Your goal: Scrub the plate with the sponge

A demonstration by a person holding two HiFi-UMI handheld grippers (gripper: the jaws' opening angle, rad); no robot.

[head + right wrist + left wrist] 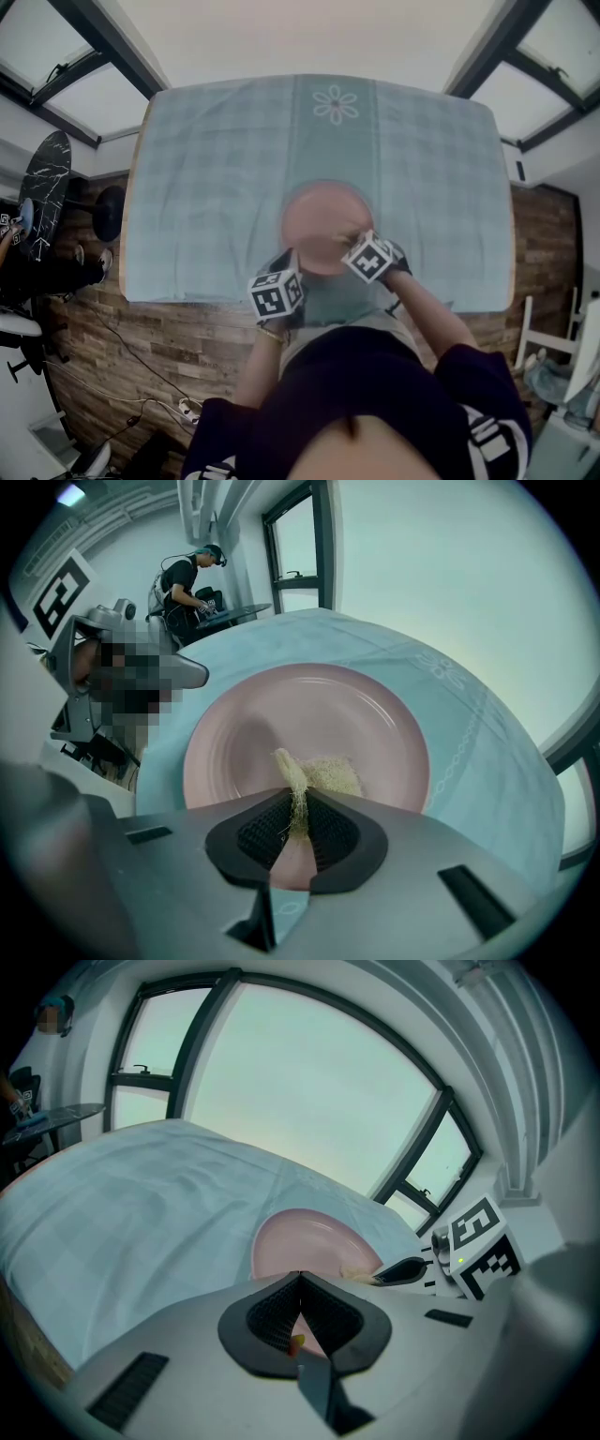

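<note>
On pink plate (272, 714), fibrous tan sponge (330, 772)

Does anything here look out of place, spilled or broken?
Nothing stands out. The plate lies whole on the cloth, and the right gripper pinches the sponge on it; no spill shows.

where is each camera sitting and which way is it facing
Head view: on the person's head, steeply down at the plate on the table; forearms and torso show.
Left gripper view: on the left gripper, across the plate toward windows; jaws shut on its rim.
Right gripper view: on the right gripper, down onto the plate; jaws pinch the sponge.
All share the plate.
</note>
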